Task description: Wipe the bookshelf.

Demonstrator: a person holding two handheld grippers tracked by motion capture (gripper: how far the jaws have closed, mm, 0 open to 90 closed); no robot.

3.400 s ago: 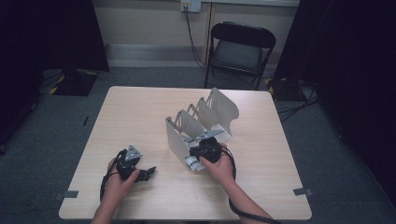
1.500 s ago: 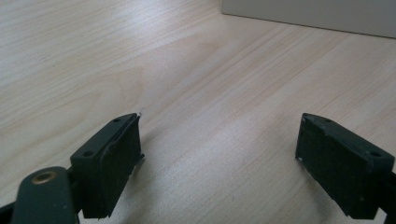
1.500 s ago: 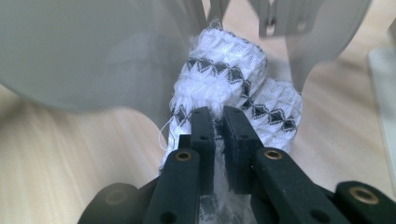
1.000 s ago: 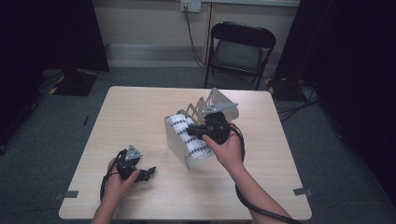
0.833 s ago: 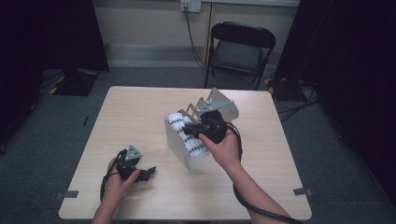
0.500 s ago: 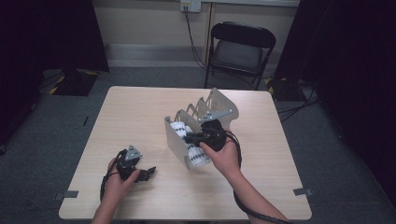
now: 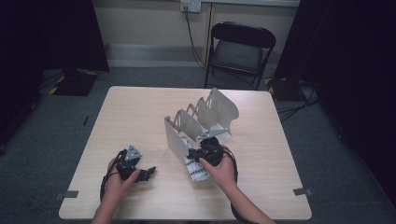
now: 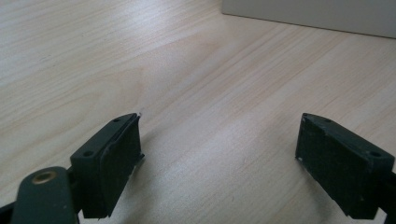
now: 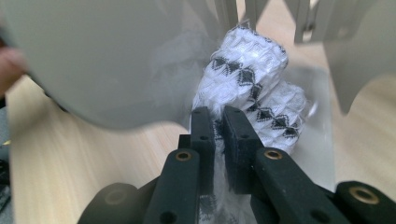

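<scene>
A grey metal divider rack [image 7: 180,135] stands mid-table with several upright plates. A rolled white cloth with black diamond marks [image 7: 194,169] lies partly in the rack's nearest slot, its end sticking out toward the person. My right gripper [image 7: 195,155] is shut on that cloth. In the right gripper view the jaws [image 9: 218,119] pinch the cloth [image 9: 261,88] just behind the front plate [image 9: 102,60]. My left gripper [image 7: 148,173] rests low on the table at the near left, open, and in its own view nothing lies between the jaws [image 8: 219,149].
The wooden table [image 7: 140,116] has bare room left of and behind the rack. A black folding chair [image 7: 240,49] stands beyond the far edge. Cables run along the floor at the right. The rack's corner [image 8: 308,14] shows far off in the left gripper view.
The right gripper, holding the cloth, has come back from over the rack's middle toward the person and down to the nearest slot. The left gripper has not moved.
</scene>
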